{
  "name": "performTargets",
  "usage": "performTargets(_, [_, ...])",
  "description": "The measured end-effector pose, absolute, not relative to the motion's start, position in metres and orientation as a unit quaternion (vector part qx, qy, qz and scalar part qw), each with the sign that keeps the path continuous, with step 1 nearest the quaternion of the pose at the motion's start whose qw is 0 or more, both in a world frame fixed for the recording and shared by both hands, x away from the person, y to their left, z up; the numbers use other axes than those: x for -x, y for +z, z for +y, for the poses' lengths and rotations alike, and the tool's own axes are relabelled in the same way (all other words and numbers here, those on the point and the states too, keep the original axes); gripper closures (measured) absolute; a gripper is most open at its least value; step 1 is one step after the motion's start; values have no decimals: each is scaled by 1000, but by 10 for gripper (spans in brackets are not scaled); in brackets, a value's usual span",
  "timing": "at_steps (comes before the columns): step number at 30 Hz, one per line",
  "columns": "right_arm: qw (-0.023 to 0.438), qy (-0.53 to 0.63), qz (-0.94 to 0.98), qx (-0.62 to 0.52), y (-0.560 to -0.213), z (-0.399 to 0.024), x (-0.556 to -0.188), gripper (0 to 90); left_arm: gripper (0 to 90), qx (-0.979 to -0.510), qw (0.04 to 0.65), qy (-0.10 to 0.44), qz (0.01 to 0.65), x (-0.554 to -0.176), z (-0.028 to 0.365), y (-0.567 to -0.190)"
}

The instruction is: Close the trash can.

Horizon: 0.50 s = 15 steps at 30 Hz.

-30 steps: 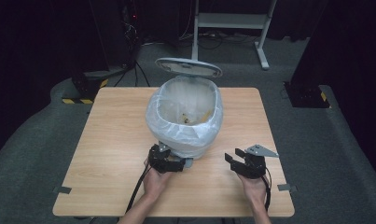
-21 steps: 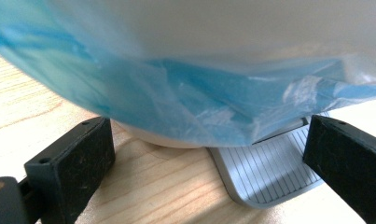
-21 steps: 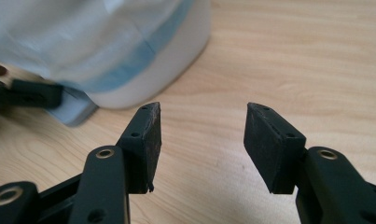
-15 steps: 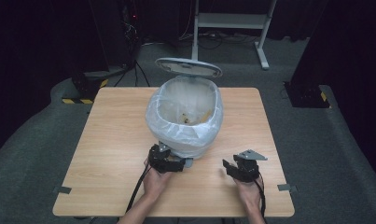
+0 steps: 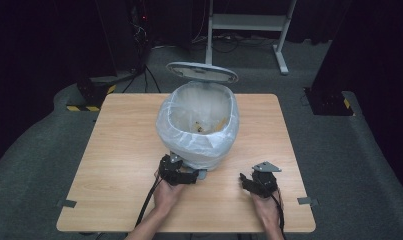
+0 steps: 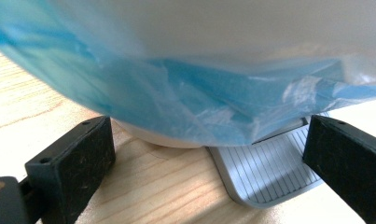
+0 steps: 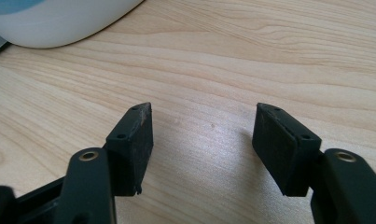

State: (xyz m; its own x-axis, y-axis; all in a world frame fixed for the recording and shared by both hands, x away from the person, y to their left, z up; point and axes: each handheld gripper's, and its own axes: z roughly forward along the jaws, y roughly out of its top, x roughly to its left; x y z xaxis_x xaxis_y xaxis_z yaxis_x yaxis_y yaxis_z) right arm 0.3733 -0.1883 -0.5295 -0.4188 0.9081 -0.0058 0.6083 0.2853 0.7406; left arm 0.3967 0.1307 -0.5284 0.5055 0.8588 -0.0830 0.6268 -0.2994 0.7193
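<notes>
Here I have the bin standing mid-desk, its lid up and a pale blue bag draped over its rim. My left gripper sits at the bin's base, its 2 fingers apart on either side of the grey pedal, not pressing it. My right gripper rests low over bare wood near the bin, fingers just opened wider, nothing between them.

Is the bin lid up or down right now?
Up. In the high view the lid stands raised behind the bin, whose bag-lined mouth is open, with scraps visible at the bottom.
</notes>
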Motion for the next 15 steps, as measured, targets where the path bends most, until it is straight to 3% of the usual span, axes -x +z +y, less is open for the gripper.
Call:
performTargets(5, [220, 340, 771, -491, -529, -188, -373, 372, 28, -763, 387, 162, 491, -397, 128, -530])
performTargets(9, [220, 340, 771, -492, -530, -188, -373, 371, 29, -778, 374, 154, 481, -396, 131, -529])
performTargets(10, [220, 340, 771, -492, -529, -188, -373, 370, 30, -747, 401, 163, 504, -396, 125, -531])
performTargets(11, [221, 340, 771, -492, -529, -188, -373, 370, 32, -785, 368, 149, 475, -396, 132, -528])
performTargets(15, [221, 340, 772, -490, -530, -188, -374, 367, 41, -758, 390, 156, 500, -396, 128, -529])
